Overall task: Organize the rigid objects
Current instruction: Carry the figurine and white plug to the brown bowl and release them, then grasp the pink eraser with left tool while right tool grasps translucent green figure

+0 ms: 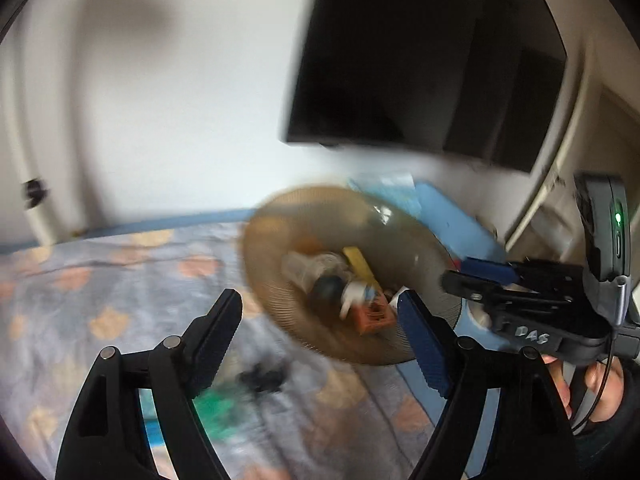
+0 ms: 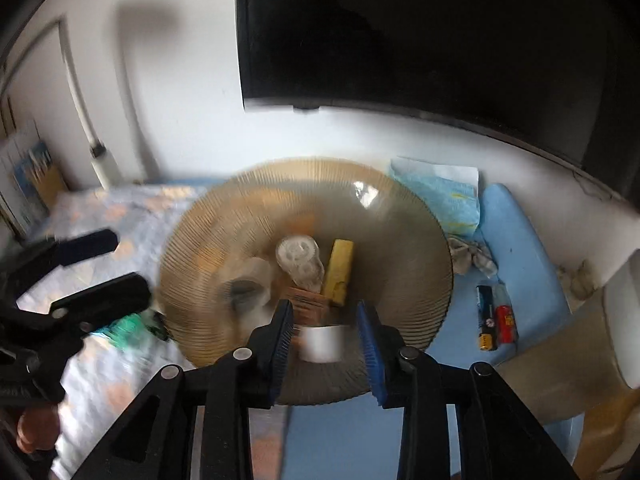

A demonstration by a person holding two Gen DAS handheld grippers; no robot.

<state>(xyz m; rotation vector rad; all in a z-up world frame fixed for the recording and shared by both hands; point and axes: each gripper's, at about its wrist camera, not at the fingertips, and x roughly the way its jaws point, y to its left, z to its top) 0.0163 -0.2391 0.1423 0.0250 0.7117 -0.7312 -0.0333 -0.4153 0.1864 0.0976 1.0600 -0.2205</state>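
plate (image 2: 400, 216): ribbed amber glass, glossy | bedsheet (image 1: 80, 280): matt cloth

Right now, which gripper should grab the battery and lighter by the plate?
Right. The battery and lighter lie just right of the right gripper, which looks open. The left gripper sits across the plate, over the bedspread.

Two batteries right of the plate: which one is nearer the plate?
The black battery, yellow at its near end. The red one lies beside it, farther from the plate.

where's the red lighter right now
In the right wrist view, the red lighter lies on the blue mat, right of the ribbed amber glass plate, beside a black battery.
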